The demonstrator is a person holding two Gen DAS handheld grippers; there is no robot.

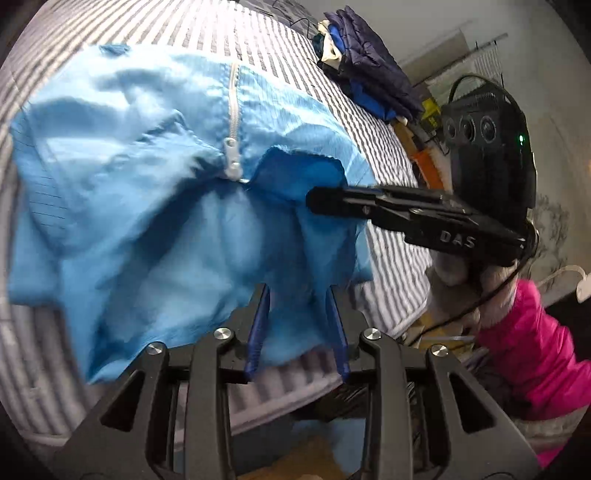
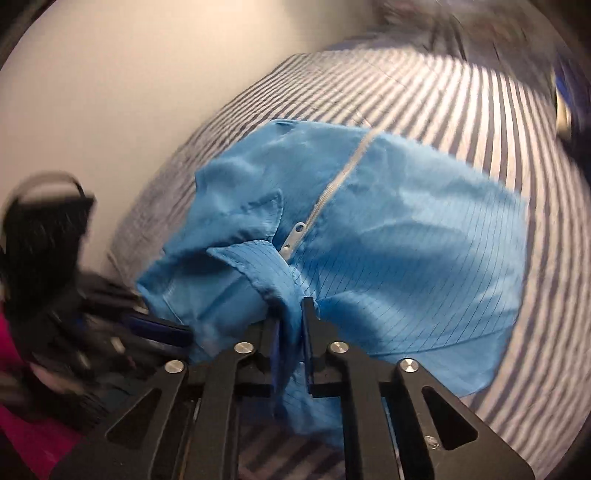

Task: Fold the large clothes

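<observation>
A light blue zip-up jacket [image 1: 129, 184] lies crumpled on the striped bed [image 1: 207, 26], with its white zipper [image 1: 232, 147] running down the middle. At the bottom of the left wrist view my left gripper [image 1: 297, 290] stands open. Its blue pads are apart, and the jacket's near edge hangs loosely between them. My right gripper [image 1: 314, 199] comes in from the right, shut on the darker collar fold. The right wrist view shows the same jacket [image 2: 406, 258], and my right gripper [image 2: 291, 310] pinches a bunch of cloth by the collar. My left gripper [image 2: 162, 328] is a blur at the left.
A pile of dark blue and white clothes [image 1: 369, 74] sits at the bed's far right edge. A person's pink sleeve [image 1: 535, 350] is beyond the bed's right side, with cluttered floor behind it. A plain wall [image 2: 110, 92] lies past the bed.
</observation>
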